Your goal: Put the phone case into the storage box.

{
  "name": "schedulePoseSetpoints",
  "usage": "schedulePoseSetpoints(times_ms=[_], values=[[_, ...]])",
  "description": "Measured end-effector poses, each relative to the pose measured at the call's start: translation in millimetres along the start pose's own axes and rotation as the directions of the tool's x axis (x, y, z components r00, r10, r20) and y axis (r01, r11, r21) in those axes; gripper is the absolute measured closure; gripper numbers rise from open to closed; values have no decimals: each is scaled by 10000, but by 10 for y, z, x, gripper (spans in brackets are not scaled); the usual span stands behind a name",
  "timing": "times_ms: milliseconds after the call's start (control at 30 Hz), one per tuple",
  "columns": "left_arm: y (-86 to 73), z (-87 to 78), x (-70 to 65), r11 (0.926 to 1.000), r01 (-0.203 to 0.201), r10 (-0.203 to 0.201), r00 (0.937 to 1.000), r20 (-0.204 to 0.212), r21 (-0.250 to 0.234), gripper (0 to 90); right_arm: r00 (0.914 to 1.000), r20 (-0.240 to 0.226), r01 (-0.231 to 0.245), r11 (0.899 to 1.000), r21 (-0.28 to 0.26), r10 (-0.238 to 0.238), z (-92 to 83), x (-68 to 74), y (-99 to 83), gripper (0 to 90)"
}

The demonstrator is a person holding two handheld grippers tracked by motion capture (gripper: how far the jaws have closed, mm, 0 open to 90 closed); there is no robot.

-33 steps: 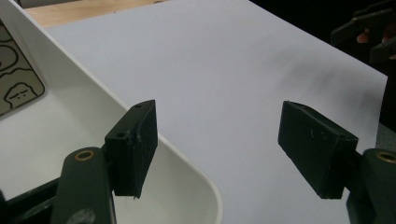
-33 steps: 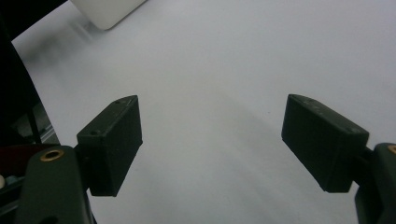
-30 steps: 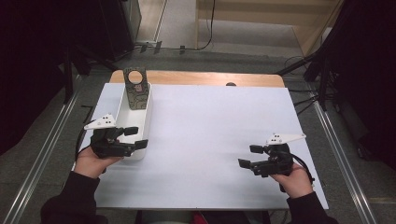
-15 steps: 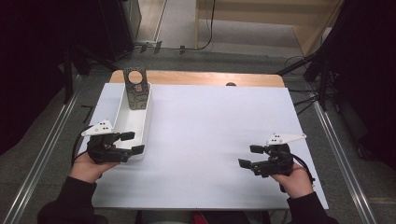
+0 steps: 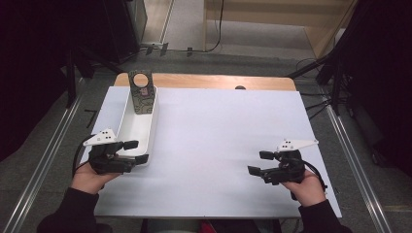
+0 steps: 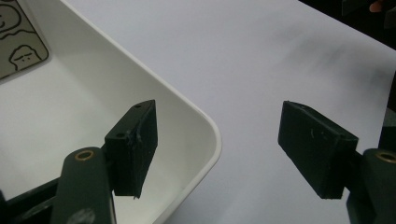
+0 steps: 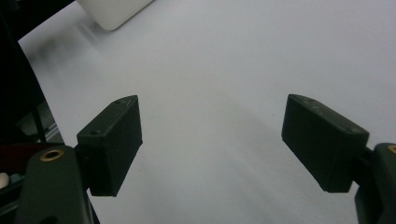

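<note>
High view, change: the left gripper point(image 5: 130, 151) has drawn back toward the person along the white tray point(image 5: 127, 131), from beside the tray's near half to its near corner; the right gripper point(image 5: 259, 162) has kept its place over the bare white bench point(image 5: 218, 136).
High view, tray: it lies along the left edge of the bench, with a patterned card point(image 5: 141, 94) standing at its far end.
Left gripper view, fingers: wide apart and holding nothing, one finger point(image 6: 133, 144) inside the tray, the other over the bench, the near corner of the rim point(image 6: 212, 140) between them.
Right gripper view, fingers: spread wide, nothing between them, the tray's corner point(image 7: 114, 11) well off.
Meaning: the left looks lined up to pinch the corner wall; the grip is not yet made.
</note>
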State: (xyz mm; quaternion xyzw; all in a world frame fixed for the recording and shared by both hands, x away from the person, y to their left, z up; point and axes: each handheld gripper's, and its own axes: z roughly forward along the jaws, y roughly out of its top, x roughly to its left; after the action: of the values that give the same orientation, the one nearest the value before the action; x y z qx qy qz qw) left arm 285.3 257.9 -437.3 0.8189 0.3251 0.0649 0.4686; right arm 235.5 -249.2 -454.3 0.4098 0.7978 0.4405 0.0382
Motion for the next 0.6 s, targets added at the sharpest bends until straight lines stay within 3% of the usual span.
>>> schedulePoseSetpoints(times_ms=[600], values=[[-58,-30,2,9999,92,-91,9999,-112,124,280,9999,-86,123,9999,35,-123,24,13,6,192]])
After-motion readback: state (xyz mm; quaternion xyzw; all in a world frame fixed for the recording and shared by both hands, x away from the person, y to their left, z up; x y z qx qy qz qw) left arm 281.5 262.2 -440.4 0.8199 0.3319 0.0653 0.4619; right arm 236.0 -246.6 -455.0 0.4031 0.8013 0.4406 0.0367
